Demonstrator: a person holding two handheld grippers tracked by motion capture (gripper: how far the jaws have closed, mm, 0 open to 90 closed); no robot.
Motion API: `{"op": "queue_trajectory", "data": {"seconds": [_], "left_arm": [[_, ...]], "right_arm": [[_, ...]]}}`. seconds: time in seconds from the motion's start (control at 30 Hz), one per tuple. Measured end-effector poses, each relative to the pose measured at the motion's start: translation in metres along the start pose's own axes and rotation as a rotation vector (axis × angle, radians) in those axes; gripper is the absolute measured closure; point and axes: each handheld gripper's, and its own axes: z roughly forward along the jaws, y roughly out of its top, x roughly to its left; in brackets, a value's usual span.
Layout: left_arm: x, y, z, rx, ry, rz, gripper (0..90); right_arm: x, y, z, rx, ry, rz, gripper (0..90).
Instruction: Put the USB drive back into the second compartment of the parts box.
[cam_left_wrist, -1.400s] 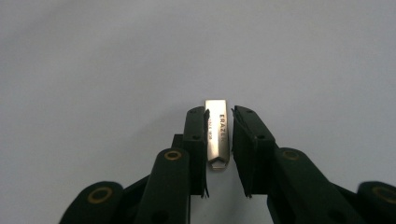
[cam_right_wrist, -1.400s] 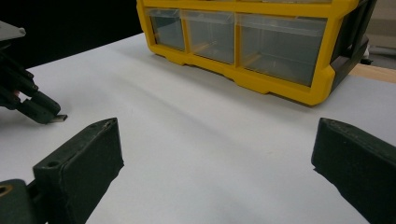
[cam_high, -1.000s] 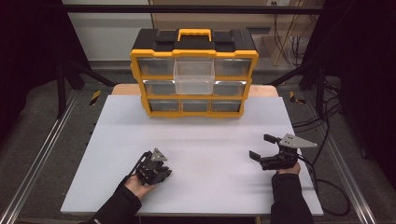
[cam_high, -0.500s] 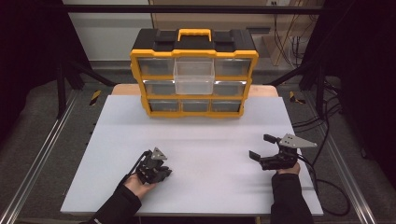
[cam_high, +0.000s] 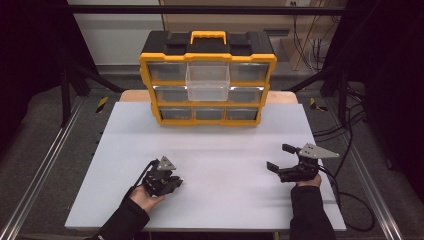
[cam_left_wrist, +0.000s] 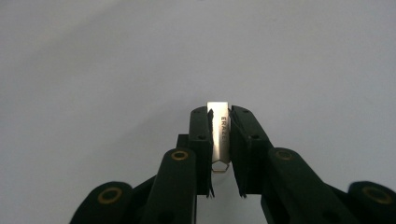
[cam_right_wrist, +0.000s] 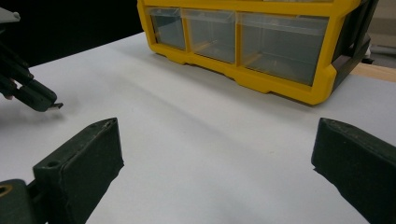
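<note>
Low over the white table (cam_high: 220, 150), left gripper (cam_left_wrist: 220, 140) clamped on a thin metal strip (cam_left_wrist: 220, 133) lettered ERAZE. Looks light, stiff, slick: best pinched flat across its faces, as now. Right gripper (cam_right_wrist: 215, 158) spread wide, nothing between. Beyond, yellow drawer cabinet (cam_high: 207, 80), one clear drawer (cam_high: 207, 82) pulled out.

"What is that shiny thing?"

"A small flat metal strip (cam_left_wrist: 220, 135), silver, with tiny letters on it."

"Where is it?"

"It stands on edge, pinched between the two black jaws of the left gripper (cam_left_wrist: 219, 140), just above the white table (cam_left_wrist: 116, 70)."
</note>
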Motion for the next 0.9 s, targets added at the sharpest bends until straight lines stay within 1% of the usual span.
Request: {"op": "queue_trajectory", "data": {"seconds": [0.3,0.63,0.9], "left_arm": [[0.005,0.002,-0.012,-0.037,-0.006,-0.009,78.9],[0.013,0.005,-0.028,-0.078,-0.009,-0.034,78.9],[0.021,0.008,-0.043,-0.12,-0.006,-0.055,78.9]], "right_arm": [[0.0,0.0,0.0,0.002,0.001,0.0,2.2],[-0.001,0.0,0.001,0.007,-0.001,-0.002,2.1],[-0.001,0.0,0.001,0.008,-0.001,-0.003,2.1]]}}
